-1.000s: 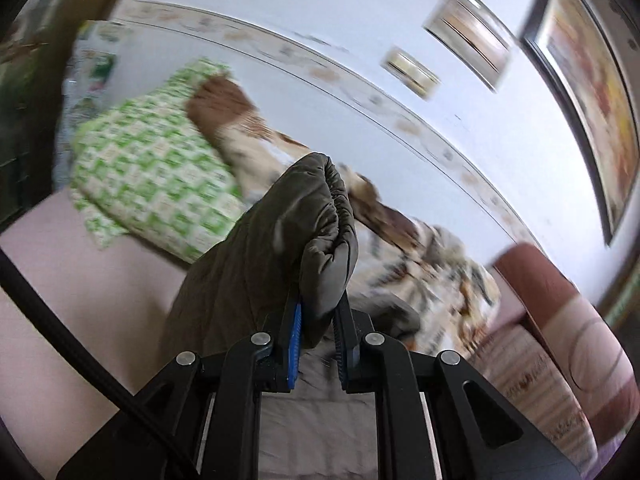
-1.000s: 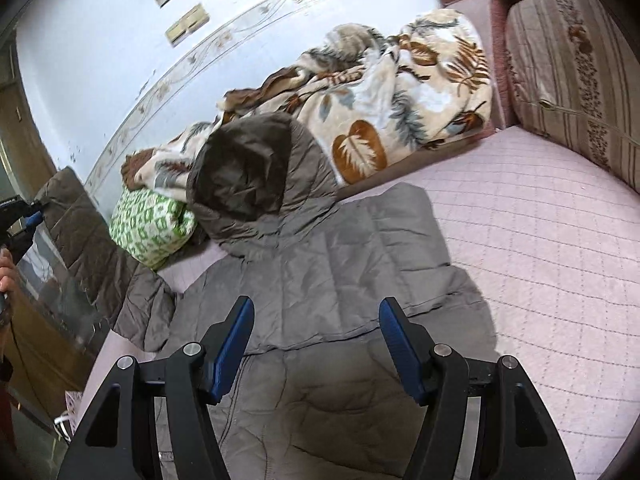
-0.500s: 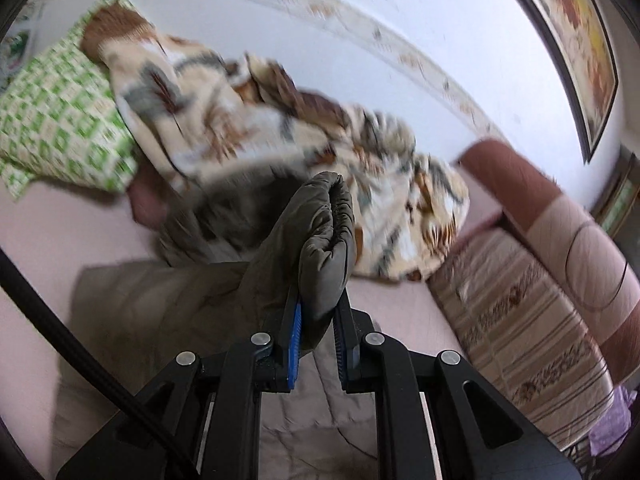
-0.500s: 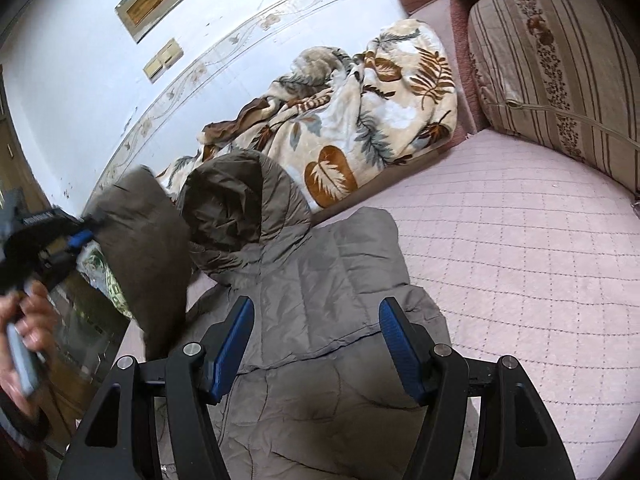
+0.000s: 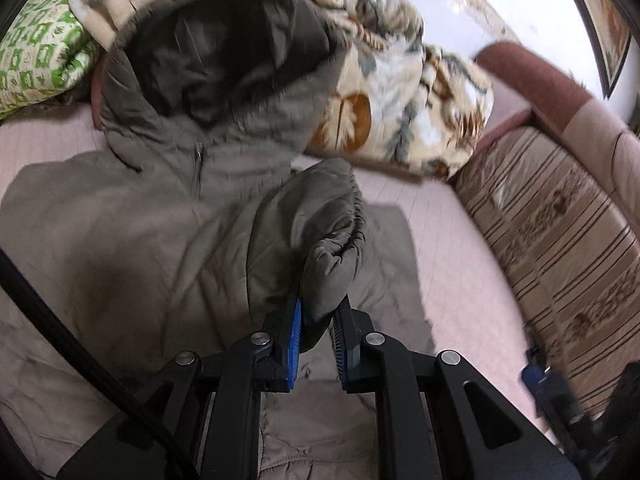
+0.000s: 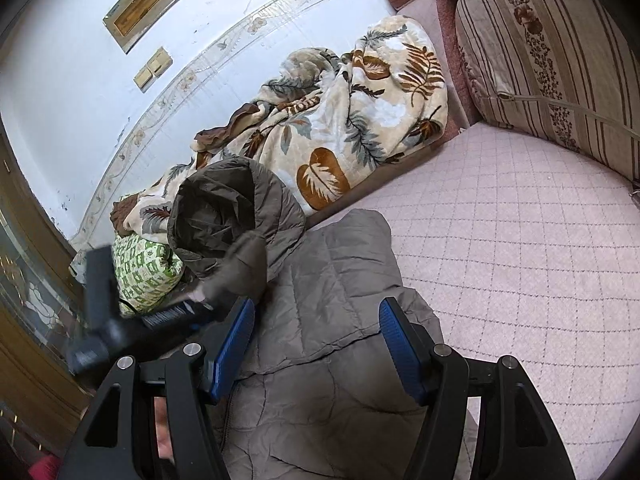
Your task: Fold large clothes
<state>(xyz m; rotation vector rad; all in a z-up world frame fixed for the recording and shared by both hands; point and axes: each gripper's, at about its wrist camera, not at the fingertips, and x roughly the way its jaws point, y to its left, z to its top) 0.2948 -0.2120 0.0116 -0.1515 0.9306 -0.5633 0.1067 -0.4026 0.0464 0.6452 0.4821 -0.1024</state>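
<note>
A grey-brown hooded quilted jacket [image 5: 132, 240] lies front up on the pink sofa seat, its hood [image 5: 224, 52] toward the wall. My left gripper [image 5: 318, 332] is shut on the jacket's sleeve cuff [image 5: 332, 248] and holds it above the jacket's body. In the right wrist view the jacket [image 6: 332, 320] lies with one sleeve folded across the chest, and the left gripper [image 6: 168, 316] shows blurred at the left with the cuff [image 6: 240, 268]. My right gripper [image 6: 316, 340] is open and empty, hovering over the jacket's lower part.
A leaf-print blanket [image 6: 352, 128] is bundled against the wall behind the hood. A green-patterned pillow [image 6: 140, 272] lies to its left. Striped sofa cushions [image 6: 560, 52] stand at the right. The pink quilted seat [image 6: 520, 240] stretches right of the jacket.
My left gripper has carried the sleeve cuff from the left side in over the jacket's body, toward the right. The right gripper has stayed open and almost still.
</note>
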